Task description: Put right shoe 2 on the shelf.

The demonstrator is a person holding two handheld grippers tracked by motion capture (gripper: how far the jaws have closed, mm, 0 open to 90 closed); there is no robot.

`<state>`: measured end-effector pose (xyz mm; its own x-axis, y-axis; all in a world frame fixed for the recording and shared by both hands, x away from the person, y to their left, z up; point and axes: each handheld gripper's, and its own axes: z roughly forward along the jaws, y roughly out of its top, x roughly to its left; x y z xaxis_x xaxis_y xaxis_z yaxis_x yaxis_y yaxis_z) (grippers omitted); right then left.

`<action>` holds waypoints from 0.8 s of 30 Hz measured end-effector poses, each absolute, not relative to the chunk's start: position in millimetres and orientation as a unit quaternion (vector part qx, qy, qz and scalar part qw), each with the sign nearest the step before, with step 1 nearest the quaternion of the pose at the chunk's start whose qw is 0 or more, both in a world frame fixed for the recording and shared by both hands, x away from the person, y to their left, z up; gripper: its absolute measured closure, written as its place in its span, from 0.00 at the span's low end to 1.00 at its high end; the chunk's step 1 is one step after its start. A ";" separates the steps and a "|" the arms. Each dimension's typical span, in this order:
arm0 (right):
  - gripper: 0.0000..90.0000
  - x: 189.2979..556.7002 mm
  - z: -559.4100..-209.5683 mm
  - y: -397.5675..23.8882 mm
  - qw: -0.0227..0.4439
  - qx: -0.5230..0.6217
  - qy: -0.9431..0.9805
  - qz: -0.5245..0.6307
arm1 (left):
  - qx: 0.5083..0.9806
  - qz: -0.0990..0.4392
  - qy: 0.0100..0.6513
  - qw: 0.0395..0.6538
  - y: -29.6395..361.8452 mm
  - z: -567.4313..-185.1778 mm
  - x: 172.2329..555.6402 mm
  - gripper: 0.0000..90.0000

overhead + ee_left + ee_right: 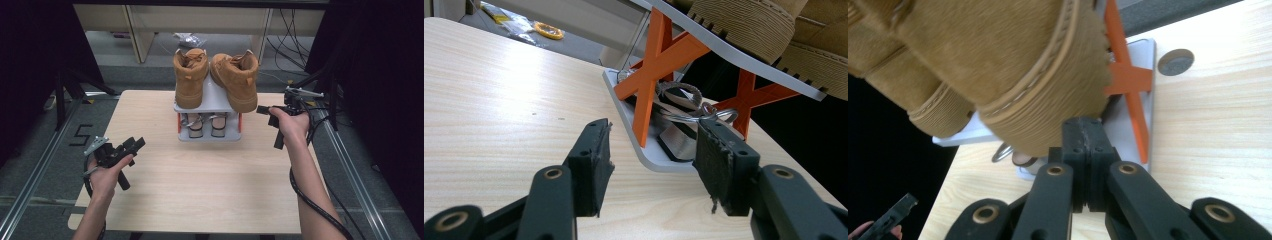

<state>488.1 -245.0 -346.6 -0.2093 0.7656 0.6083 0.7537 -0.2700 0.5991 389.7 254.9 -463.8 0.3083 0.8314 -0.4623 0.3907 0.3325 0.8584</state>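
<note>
While beside the right tan boot [236,80] on the rack [210,102], right tool [263,110] pressed together, empty; left tool [131,146] apart over worktop [200,175].

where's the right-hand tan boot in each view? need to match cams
High view: right tan boot on the rack's top shelf, toe toward the camera, just left of the right gripper.
Left gripper view: its ribbed sole at top right, above the shelf.
Right gripper view: its toe at upper left, above the shut jaws.
Shared landmark: orange X brace.
</note>
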 end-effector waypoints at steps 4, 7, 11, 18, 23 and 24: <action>1.00 488.2 -347.5 -239.6 0.007 0.622 0.610 0.490 | 0.546 0.185 0.558 0.597 255.2 -463.5 389.6 0.53; 1.00 488.5 -348.4 -237.1 0.008 0.621 0.612 0.489 | 0.545 0.185 0.559 0.597 255.8 -463.5 389.6 0.53; 1.00 487.4 -347.5 -235.0 0.011 0.624 0.611 0.486 | 0.545 0.185 0.559 0.597 255.4 -463.6 389.7 0.53; 1.00 488.2 -348.3 -234.3 0.020 0.621 0.611 0.490 | 0.548 0.183 0.557 0.597 253.5 -464.7 390.3 0.53; 1.00 488.7 -346.9 -228.5 0.007 0.623 0.607 0.494 | 0.548 0.183 0.557 0.596 253.3 -465.0 390.3 0.53; 1.00 488.8 -346.4 -227.9 0.007 0.623 0.606 0.494 | 0.548 0.183 0.557 0.596 253.4 -464.9 390.2 0.53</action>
